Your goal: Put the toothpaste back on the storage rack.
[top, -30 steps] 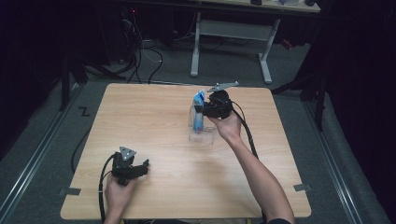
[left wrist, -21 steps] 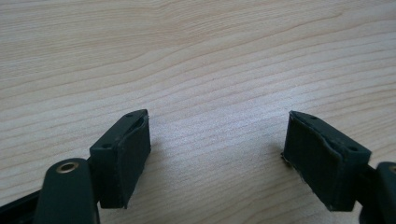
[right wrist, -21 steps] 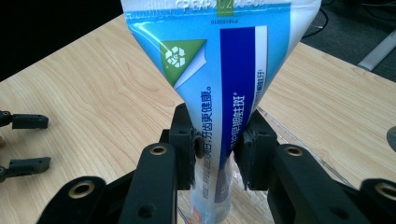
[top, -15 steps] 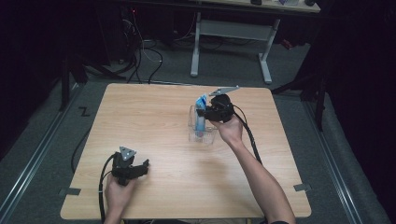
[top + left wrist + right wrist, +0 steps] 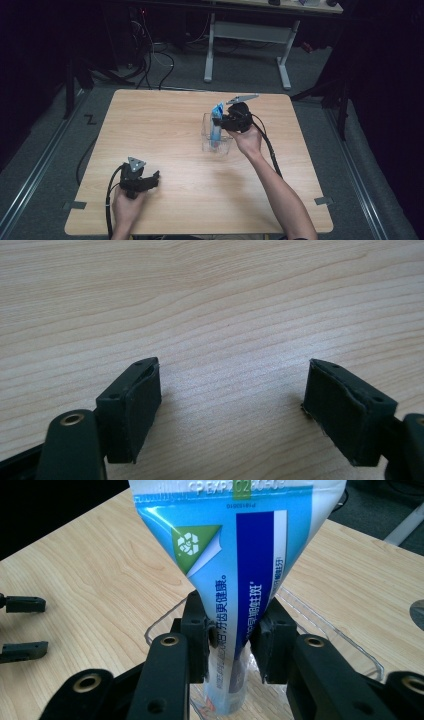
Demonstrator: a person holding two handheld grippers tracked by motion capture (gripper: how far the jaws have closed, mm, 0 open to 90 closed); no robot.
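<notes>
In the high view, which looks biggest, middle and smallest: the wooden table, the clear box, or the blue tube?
1. Wooden table: by far the largest.
2. Clear box: middle.
3. Blue tube: smallest; it stands in the box, gripped by the right gripper, which hides part of it, so its full length is unsure.

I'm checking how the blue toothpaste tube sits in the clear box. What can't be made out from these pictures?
- Cap end of the blue toothpaste tube: right gripper view, hidden behind the right gripper and its jaws.
- Whether the tube touches the floor of the clear plastic box: cut off by the bottom edge.
- Tube's print: high view, too small.
- Box's near wall: high view, faint.
</notes>
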